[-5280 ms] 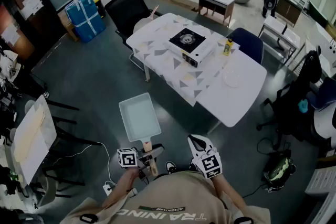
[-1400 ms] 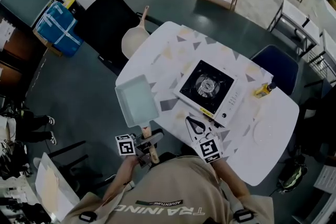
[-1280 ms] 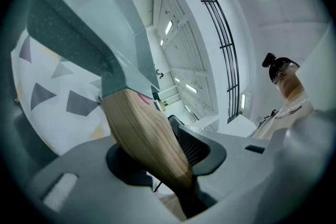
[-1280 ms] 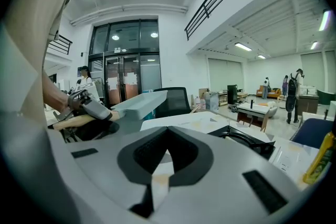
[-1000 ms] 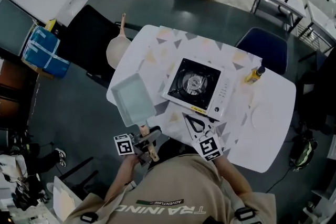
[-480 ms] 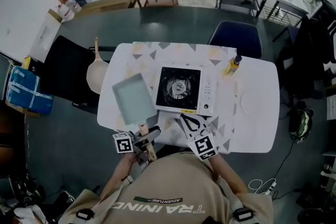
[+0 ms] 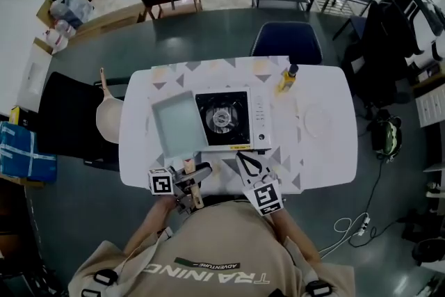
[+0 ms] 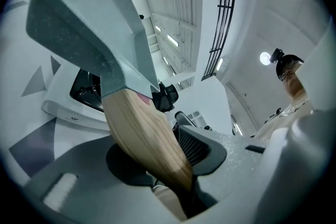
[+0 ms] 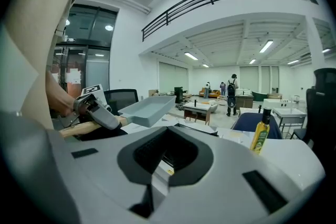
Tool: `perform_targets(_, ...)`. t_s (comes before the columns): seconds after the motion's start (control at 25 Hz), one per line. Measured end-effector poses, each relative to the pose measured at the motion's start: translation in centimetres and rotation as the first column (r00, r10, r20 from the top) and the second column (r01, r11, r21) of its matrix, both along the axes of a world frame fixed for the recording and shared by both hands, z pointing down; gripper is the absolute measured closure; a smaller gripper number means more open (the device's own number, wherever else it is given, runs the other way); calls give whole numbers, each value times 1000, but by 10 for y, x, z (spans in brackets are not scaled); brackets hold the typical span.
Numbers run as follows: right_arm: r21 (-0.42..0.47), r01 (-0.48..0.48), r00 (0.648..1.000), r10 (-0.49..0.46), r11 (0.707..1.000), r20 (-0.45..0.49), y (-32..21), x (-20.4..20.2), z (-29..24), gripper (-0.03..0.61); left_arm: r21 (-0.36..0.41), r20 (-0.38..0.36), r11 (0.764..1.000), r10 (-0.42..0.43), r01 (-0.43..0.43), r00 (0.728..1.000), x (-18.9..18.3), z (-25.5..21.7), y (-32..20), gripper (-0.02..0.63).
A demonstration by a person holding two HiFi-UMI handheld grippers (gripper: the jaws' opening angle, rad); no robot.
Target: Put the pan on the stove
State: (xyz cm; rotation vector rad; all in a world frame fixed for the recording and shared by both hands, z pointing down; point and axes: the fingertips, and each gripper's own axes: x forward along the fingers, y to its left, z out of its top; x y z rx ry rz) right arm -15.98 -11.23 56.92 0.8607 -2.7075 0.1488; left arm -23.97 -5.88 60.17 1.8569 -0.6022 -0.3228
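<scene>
Half done at best, by my read: pan picked up and brought to the table, but not yet on the stove. Far left, off the table, a black chair [image 7: 66, 122] w/ a pale round thing [image 7: 108, 123] w/ a handle on it; board or dish, can't tell. Next, the pan [image 7: 175, 123]: rectangular, grey, wooden handle [image 8: 144, 134]. It's held up off the table [image 7: 327, 163], just left of the stove [image 7: 226, 120], its right edge about meeting the stove's left edge in the head view. Inside of the pan looks bare, nothing in it. L gripper [image 7: 189, 181] is clamped on that handle near its free end; the left gripper view shows both jaws pressed to the wood, pan body sticking out ahead, stove below and beyond it. Stove itself: white casing, black top, burner in the middle w/ nothing on it. So what's left, I'd say: carry the pan rightward over the burner, lower it, let go. R gripper [image 7: 249, 165] sits near the table's front edge, just in front of the stove, jaws closed together w/ nothing btwn them, doing no work. Further right, a bottle [image 7: 286, 78] w/ yellow contents and dark cap, standing upright near the stove's back right corner. Last, a white plate [image 7: 317, 119], well right of the stove, empty as far as I can see.
</scene>
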Motion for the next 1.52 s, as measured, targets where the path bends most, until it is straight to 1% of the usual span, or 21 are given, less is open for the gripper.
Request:
perform_targets(0.16, -5, -55, 998, 55, 998, -2, -2, 8, 1, 577, 2, -1, 997, 83, -83, 997, 11, -1, -10, 471)
perform_targets(0.32, -13, -90, 996, 90, 996, -8, -4, 20, 7, 577, 13, 5, 988, 152, -152, 988, 23, 10, -19, 471)
perform_targets(0.44, -21, -120, 993, 120, 993, -13, -7, 33, 10, 577, -1, 2, 982, 188, -188, 982, 36, 12, -27, 469)
perform_targets(0.6, -28, -142, 990, 141, 989, -25, -12, 48, 15, 577, -2, 1, 974, 227, -227, 974, 50, 23, -34, 469)
perform_targets(0.76, -28, -159, 987, 158, 987, -36, -20, 62, 19, 577, -36, -8, 968, 249, -249, 968, 66, 25, -39, 468)
perform_targets(0.88, -32, -176, 984, 175, 984, -35, -27, 70, 22, 577, -28, -4, 959, 283, -283, 959, 73, 39, -41, 468)
perform_targets(1.0, -33, -181, 983, 180, 983, -35, -33, 75, 22, 577, -55, -18, 959, 276, -277, 961, 80, 41, -48, 467)
perform_targets(1.52, -54, -159, 986, 156, 986, -52, -55, 82, 30, 577, -103, -25, 958, 266, -267, 964, 88, 66, -54, 465)
